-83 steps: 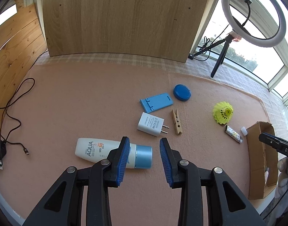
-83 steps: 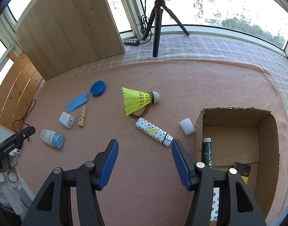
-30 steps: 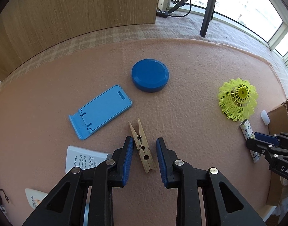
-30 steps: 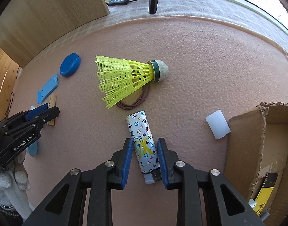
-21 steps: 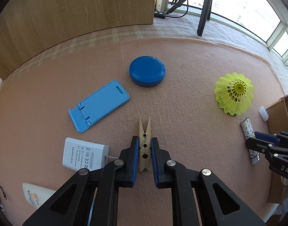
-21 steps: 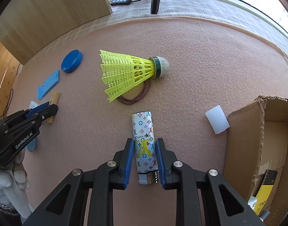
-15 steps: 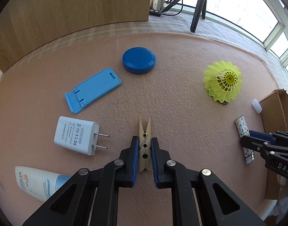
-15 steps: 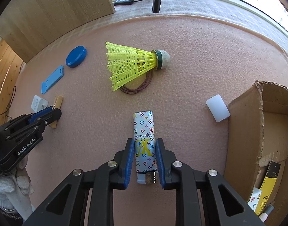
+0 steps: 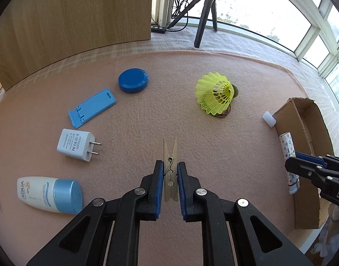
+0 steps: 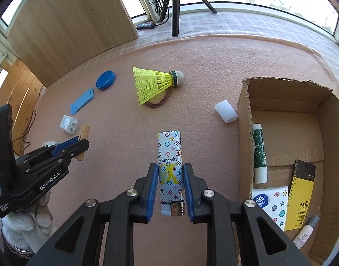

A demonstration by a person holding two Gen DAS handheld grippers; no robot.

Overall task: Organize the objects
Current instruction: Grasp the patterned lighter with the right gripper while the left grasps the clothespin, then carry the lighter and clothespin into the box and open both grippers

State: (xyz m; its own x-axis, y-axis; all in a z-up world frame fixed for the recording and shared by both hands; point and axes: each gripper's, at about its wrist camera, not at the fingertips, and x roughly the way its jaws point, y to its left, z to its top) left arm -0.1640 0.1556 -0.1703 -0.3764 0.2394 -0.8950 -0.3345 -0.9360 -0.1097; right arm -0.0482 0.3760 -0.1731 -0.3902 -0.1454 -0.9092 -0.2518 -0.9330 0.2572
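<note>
Clothespin [image 9: 170, 173]: long axis runs straight out along my fingers, its open tips pointing away from me – held above the mat.
Lighter [image 10: 170, 170]: patterned, lengthwise in my grip, metal end toward me, base pointing away; the cardboard box [image 10: 245, 119] lies to its right.
Surface: pink mat [image 9: 136, 122], wooden board and sunlit windows behind.
Left gripper [image 9: 170, 178]: my blue pads are clamped on the clothespin's sides.
Right gripper [image 10: 170, 180]: pressed tight against the lighter – both sides touching.
</note>
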